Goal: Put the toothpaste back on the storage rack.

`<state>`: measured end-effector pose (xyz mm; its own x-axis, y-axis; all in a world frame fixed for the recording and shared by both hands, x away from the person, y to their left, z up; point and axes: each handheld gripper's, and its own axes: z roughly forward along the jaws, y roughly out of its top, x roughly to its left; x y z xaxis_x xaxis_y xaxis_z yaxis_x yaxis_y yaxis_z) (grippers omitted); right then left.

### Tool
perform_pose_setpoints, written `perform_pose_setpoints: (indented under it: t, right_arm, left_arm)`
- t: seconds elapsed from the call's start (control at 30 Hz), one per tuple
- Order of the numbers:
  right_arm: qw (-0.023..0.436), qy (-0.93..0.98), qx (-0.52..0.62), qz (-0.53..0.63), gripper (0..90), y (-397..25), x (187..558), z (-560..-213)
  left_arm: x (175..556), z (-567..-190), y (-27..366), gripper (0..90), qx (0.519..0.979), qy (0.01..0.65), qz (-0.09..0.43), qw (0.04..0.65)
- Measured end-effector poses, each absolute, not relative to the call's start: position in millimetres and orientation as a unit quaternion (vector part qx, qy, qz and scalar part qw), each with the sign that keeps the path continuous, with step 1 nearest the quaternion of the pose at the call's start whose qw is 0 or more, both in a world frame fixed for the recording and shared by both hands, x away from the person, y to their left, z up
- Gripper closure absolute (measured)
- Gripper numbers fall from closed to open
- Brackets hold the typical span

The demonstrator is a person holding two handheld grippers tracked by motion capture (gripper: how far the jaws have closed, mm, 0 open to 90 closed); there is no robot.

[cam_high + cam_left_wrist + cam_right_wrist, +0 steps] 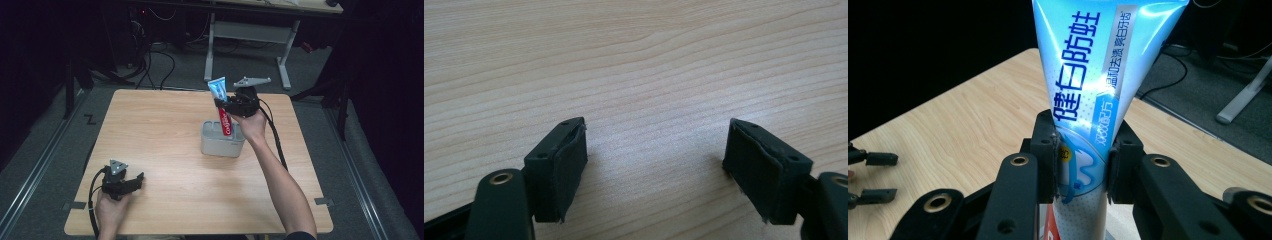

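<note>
The right gripper (pixel 223 103) is closed on the toothpaste tube (pixel 1087 100) approx. mid-body, upright above the grey holder (pixel 220 142), and the tube seems light, soft and a bit slippery, so gripping near the stiffer cap end is prob. safer, while the left gripper (pixel 135 178) rests wide open and empty on the table (pixel 165 125).

The toothpaste tube (pixel 1098 85) has big blue Chinese words, 健白防蛀, in the middle of the frame.
</note>
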<state>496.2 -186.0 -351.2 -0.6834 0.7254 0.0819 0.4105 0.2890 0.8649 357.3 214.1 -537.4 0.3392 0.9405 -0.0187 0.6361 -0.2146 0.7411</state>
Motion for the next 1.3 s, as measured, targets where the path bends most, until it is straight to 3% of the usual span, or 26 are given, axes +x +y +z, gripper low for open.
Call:
perform_pose_setpoints:
  t: [1.3]
  right_arm:
    - [0.166, 0.815, 0.367, 0.418, 70.3, -177.4, 498.0, -378.4]
  left_arm:
    - [357.3, -537.3, 214.6, 25.6, 0.745, 0.528, 0.223, 0.34]
